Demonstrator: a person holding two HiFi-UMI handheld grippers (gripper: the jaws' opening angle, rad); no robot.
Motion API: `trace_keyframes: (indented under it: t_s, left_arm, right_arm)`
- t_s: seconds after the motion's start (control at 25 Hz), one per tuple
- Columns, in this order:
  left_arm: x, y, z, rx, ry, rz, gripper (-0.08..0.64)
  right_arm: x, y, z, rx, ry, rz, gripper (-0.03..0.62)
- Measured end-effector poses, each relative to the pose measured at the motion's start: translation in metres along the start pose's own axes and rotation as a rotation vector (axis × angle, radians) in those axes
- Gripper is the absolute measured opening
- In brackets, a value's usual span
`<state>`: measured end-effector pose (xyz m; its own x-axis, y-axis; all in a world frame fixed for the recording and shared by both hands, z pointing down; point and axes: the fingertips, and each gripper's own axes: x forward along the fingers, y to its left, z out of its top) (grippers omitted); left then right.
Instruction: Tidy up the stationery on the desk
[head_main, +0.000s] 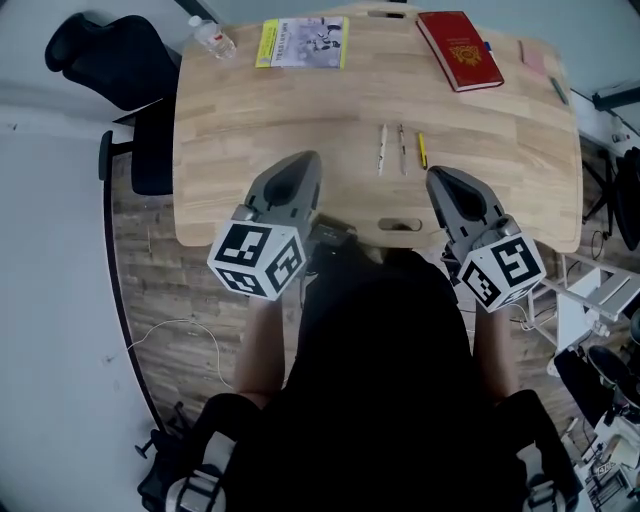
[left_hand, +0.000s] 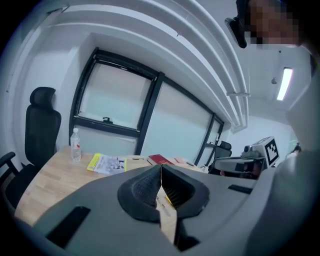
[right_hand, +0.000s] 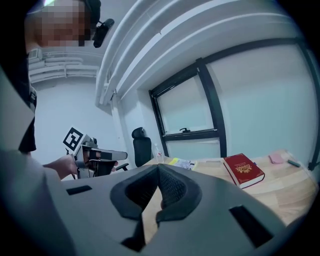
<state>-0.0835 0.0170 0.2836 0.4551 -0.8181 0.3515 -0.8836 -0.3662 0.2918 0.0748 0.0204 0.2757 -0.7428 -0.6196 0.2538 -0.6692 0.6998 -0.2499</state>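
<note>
Right gripper (right_hand: 158, 166) (closed) blocks pens (head_main: 402, 150) — overhead shows three.

Your left gripper (head_main: 303, 160) and right gripper (head_main: 440, 176) cover bits of the desk's (head_main: 230, 130) near edge, three pens (head_main: 401, 150) too small to tell their kind, booklet (head_main: 303, 43) print unreadable.

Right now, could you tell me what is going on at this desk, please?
A person holds a gripper in each hand over the near edge of the desk. The left gripper and the right gripper both have their jaws shut on nothing. Three pens lie side by side mid-desk, untouched. A red book, a yellow booklet and a water bottle sit along the far side.
</note>
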Motion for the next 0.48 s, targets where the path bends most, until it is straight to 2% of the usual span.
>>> trace_keyframes:
  t_s: [0.16,0.48]
  left_arm:
    - [-0.008,0.012,0.006,0.019,-0.025,-0.042,0.037]
    - [-0.007,0.021,0.010,0.045,-0.004,-0.106,0.037]
  right_arm:
    - [0.013,0.007,0.004,0.009,-0.022,-0.047,0.020]
    - [0.024,0.022,0.003,0.009,-0.032,-0.088,0.020]
